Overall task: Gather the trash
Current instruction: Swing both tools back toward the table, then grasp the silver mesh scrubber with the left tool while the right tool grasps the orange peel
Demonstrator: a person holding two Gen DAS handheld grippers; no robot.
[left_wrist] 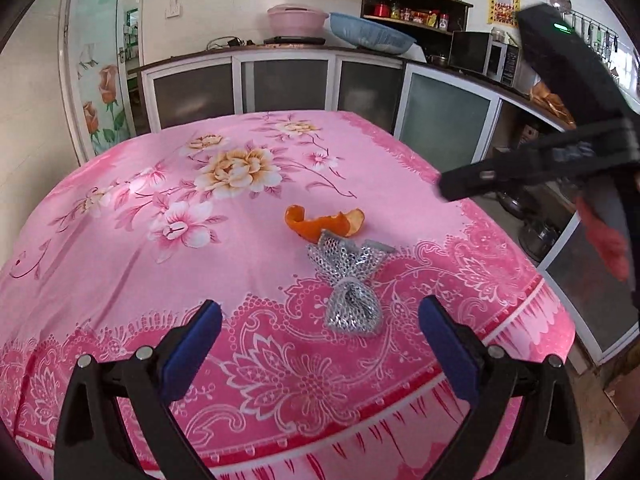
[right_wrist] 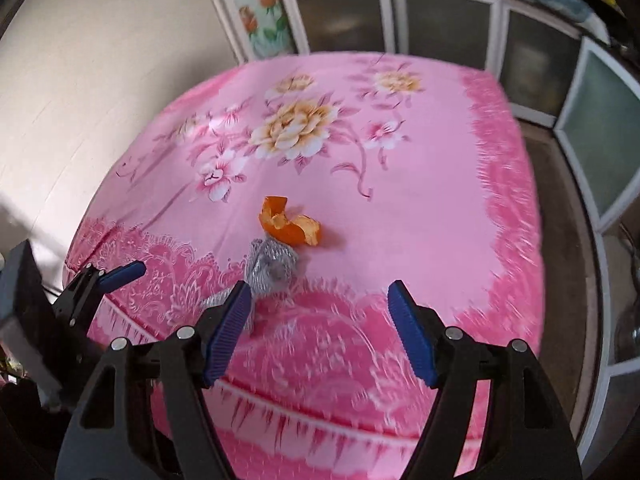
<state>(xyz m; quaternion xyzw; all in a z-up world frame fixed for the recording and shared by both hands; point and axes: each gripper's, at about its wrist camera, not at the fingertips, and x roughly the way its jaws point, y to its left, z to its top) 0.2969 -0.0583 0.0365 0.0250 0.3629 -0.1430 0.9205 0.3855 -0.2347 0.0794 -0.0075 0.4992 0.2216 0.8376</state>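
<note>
An orange peel [left_wrist: 324, 222] lies near the middle of the pink flowered tablecloth [left_wrist: 160, 264], touching a crumpled silver mesh wrapper [left_wrist: 350, 280] just in front of it. My left gripper [left_wrist: 320, 320] is open and empty, close above the wrapper's near end. In the right wrist view the peel [right_wrist: 290, 222] and wrapper [right_wrist: 270, 266] lie ahead. My right gripper [right_wrist: 320, 300] is open and empty, just short of the wrapper, and shows at the right of the left wrist view [left_wrist: 452, 188]. The left gripper shows at the left edge [right_wrist: 120, 274].
Low cabinets with frosted doors [left_wrist: 280, 84] run behind and to the right of the table. The counter holds a pink pot [left_wrist: 298, 18], a blue basin [left_wrist: 372, 32] and a microwave [left_wrist: 484, 54]. A floral glass door [left_wrist: 96, 80] stands at the left. Pots sit on the floor at the right [left_wrist: 536, 232].
</note>
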